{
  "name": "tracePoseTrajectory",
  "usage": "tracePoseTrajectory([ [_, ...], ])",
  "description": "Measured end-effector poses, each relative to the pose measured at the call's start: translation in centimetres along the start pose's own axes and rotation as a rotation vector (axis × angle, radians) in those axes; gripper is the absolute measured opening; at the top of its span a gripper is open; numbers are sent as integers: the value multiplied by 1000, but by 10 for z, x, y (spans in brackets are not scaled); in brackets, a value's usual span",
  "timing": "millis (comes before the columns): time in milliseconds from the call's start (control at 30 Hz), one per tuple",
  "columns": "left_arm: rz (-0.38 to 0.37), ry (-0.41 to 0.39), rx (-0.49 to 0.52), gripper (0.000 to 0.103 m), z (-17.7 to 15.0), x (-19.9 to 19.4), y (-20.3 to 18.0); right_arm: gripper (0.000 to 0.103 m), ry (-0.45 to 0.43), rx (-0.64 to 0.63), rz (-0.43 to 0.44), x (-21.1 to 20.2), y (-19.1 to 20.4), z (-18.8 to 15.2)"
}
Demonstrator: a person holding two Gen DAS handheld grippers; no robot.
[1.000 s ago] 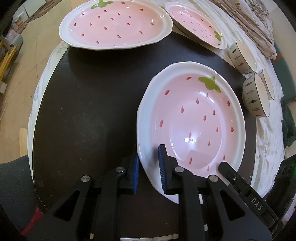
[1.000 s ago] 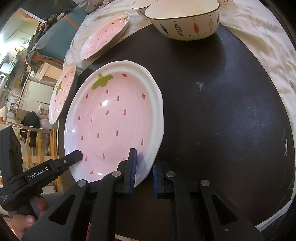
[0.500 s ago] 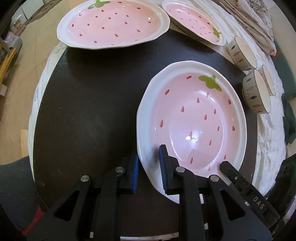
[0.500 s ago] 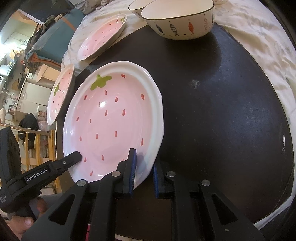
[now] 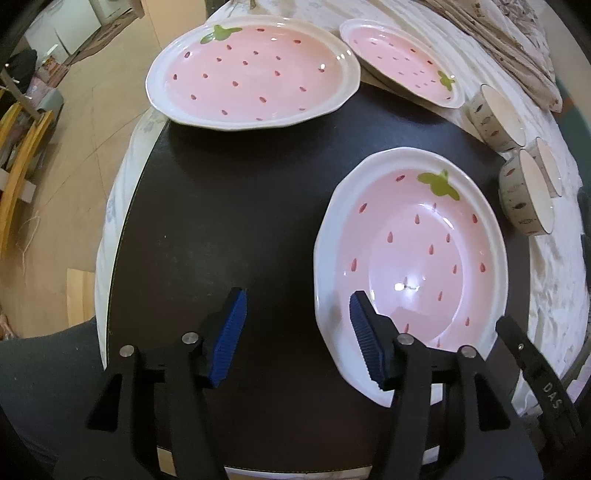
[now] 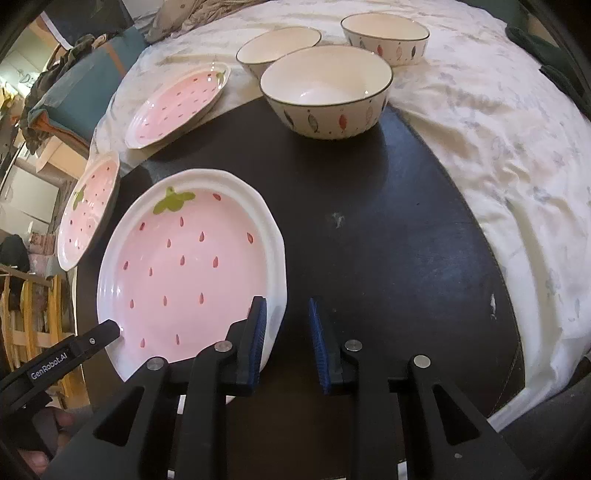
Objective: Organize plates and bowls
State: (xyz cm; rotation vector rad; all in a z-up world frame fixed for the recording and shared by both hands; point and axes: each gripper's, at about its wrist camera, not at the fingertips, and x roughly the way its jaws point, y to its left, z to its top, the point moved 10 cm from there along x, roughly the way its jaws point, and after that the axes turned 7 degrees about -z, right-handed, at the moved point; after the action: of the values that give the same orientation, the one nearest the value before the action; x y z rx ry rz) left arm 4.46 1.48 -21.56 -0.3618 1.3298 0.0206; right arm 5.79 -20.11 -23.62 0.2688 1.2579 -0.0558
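Observation:
A pink strawberry plate lies on the black mat; it also shows in the right wrist view. My left gripper is open, its jaws straddling the plate's near left rim without gripping. My right gripper is open, its jaws either side of the plate's near right rim. Two more strawberry plates lie farther back. Three fish-pattern bowls stand at the back right.
The mat lies on a round table with a white cloth. The table edge drops to the floor on the left. A folded cloth lies at the far back.
Both grippers were shut on the near plate's rim and have opened, letting it go. The plate now rests on the mat, and both views have pulled back a little.

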Motion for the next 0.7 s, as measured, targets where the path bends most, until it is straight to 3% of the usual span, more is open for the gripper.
tracePoseTrajectory([
  [67,1,-23,23,55,3,-8,-2,59,-28,-2,-15,-5,-1,3],
  [100,0,-46,30,55,6,-14,-4,63,-46,4,-15,-9,0,7],
  [400,12,-210,153,56,65,-78,-18,77,-117,7,86,-52,34,43],
  [533,19,-275,158,81,99,-102,-7,82,-116,51,188,-74,64,65],
  [600,5,-276,151,85,114,-107,-2,88,-93,74,280,-83,85,73],
  [700,14,-228,131,85,129,-99,12,90,-99,37,296,-83,106,87],
])
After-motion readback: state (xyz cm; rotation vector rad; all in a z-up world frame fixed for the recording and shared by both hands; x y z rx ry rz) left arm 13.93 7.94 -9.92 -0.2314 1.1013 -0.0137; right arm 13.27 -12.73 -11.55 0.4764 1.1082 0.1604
